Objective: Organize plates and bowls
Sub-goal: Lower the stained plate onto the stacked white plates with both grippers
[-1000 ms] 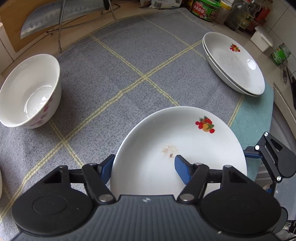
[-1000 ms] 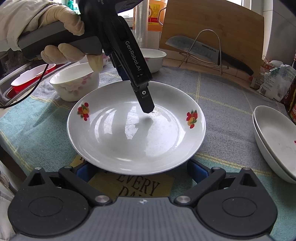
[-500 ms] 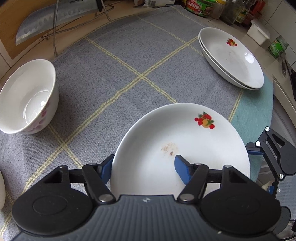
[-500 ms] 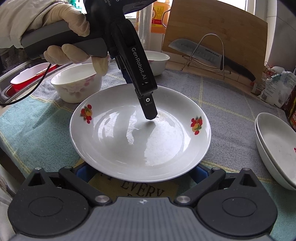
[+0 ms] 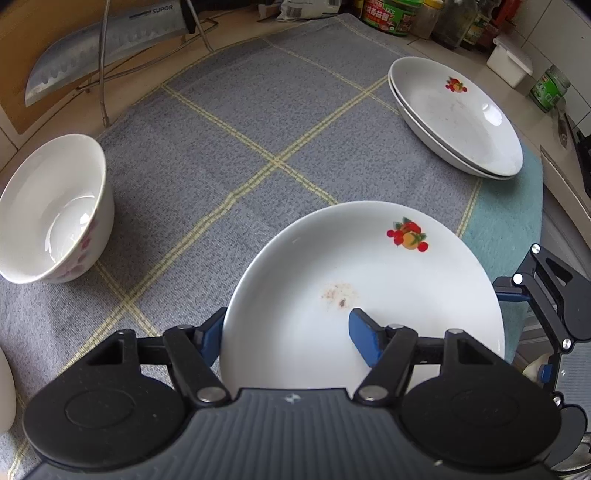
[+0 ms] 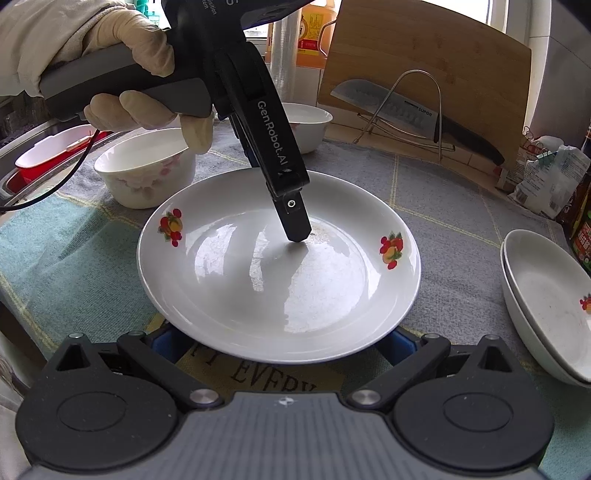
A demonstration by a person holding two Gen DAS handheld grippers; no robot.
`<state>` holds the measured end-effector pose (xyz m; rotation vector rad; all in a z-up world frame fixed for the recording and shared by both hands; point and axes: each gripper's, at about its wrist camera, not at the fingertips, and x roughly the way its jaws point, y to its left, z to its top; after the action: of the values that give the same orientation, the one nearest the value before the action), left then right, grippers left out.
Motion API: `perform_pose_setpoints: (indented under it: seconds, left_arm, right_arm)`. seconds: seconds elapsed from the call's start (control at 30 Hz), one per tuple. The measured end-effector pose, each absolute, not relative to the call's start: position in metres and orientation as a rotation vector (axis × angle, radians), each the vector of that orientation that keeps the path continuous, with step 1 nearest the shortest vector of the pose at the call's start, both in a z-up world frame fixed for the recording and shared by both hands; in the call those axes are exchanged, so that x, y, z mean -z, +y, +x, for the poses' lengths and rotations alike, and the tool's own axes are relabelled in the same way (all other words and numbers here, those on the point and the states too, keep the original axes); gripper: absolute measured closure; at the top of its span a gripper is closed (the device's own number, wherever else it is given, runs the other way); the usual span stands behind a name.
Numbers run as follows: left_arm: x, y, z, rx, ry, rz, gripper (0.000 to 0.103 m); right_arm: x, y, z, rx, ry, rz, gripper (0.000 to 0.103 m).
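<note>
A white plate (image 5: 369, 266) with fruit prints is held just above the grey checked cloth (image 5: 221, 129). My left gripper (image 5: 286, 325) is shut on its rim, one blue pad on the inside and the other outside, below the rim. From the right wrist view its upper finger (image 6: 291, 218) presses into the plate (image 6: 277, 288). My right gripper (image 6: 280, 341) stands open and wide, its blue pads tucked under the plate's near edge and partly hidden. Two stacked plates (image 5: 458, 114) lie to the right. A floral bowl (image 5: 55, 210) stands on the left.
A second white bowl (image 6: 310, 125) stands behind the left gripper. A knife on a wire rack (image 6: 399, 107) leans against a wooden board (image 6: 424, 55) at the back. Jars and bottles (image 5: 391, 14) line the far edge. A red and white container (image 6: 48, 155) lies in the sink.
The plate's near edge has crept slightly further over the right gripper's fingers, covering more of the printed words on the cloth. Both grippers keep their hold and stance.
</note>
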<state>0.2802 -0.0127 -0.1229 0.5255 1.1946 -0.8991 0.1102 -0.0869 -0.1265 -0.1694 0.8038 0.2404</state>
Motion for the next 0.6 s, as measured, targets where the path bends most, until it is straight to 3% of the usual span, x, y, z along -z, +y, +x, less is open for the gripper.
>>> perform_pose_setpoints:
  seconds: [0.6]
  left_arm:
    - [0.107,-0.016,0.275,0.878,1.167,0.501,0.035]
  right_arm:
    - [0.115,-0.099,0.114,-0.274,0.803,-0.186,0.000]
